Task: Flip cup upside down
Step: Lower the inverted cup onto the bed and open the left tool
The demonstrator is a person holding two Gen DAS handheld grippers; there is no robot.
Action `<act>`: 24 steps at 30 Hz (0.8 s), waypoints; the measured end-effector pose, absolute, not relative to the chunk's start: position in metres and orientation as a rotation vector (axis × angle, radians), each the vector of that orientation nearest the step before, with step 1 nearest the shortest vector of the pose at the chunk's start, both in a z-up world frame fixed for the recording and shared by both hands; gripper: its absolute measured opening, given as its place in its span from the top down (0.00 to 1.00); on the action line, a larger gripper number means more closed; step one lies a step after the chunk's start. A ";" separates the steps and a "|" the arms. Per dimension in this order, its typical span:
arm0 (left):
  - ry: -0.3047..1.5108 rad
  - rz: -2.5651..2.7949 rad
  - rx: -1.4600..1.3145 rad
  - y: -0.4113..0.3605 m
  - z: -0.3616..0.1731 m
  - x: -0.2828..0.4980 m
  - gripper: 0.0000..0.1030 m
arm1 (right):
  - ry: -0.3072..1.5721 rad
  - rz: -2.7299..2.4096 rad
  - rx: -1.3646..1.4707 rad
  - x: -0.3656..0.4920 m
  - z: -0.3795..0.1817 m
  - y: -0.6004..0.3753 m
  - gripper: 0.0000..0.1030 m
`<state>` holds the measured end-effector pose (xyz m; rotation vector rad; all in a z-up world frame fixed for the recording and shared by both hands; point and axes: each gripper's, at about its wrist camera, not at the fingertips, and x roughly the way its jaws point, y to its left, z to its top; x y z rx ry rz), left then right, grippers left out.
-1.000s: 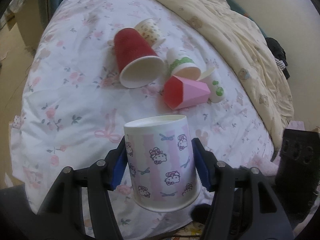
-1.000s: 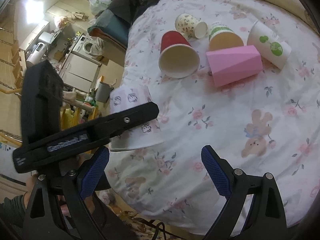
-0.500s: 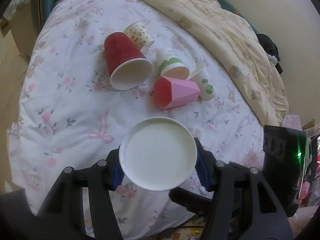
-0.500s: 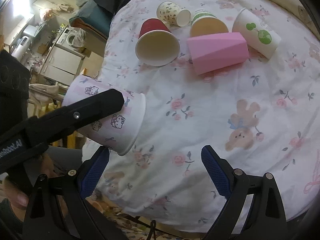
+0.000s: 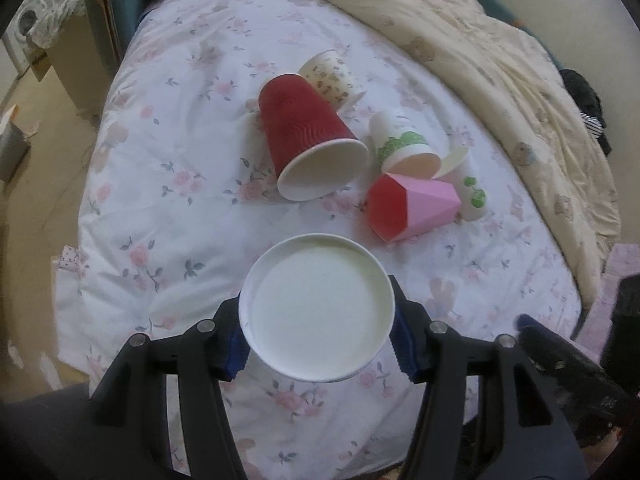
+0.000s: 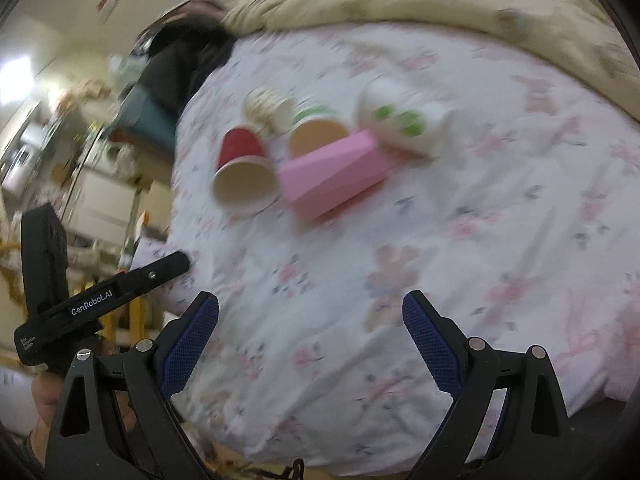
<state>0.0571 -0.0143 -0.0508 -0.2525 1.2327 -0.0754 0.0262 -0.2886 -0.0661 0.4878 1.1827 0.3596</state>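
My left gripper point(image 5: 318, 340) is shut on a white paper cup with pink cartoon print point(image 5: 316, 307). In the left wrist view I look at one round white end of the cup, held above the near edge of the bed. In the right wrist view only a sliver of that cup point(image 6: 150, 250) shows behind the left gripper's black finger point(image 6: 160, 270). My right gripper point(image 6: 310, 344) is open and empty above the floral sheet.
Several cups lie on their sides mid-bed: a red one point(image 5: 310, 140), a pink faceted one point(image 5: 412, 206), a green-banded one point(image 5: 400, 148), a patterned one point(image 5: 328, 74). A cream duvet point(image 5: 500, 60) covers the far side. The bed edge and floor are at left.
The left gripper turned the cup from side-on to end-on towards its camera. The right gripper swung, its view now blurred.
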 end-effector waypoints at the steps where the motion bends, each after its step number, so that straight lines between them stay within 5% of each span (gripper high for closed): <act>1: 1.238 -0.067 -0.242 -0.016 -0.053 0.060 0.48 | 1.179 0.339 0.507 0.026 -0.066 -0.296 0.07; 24: 1.359 0.061 -0.160 -0.062 -0.113 0.107 0.47 | 1.190 0.275 0.653 0.035 -0.071 -0.325 0.07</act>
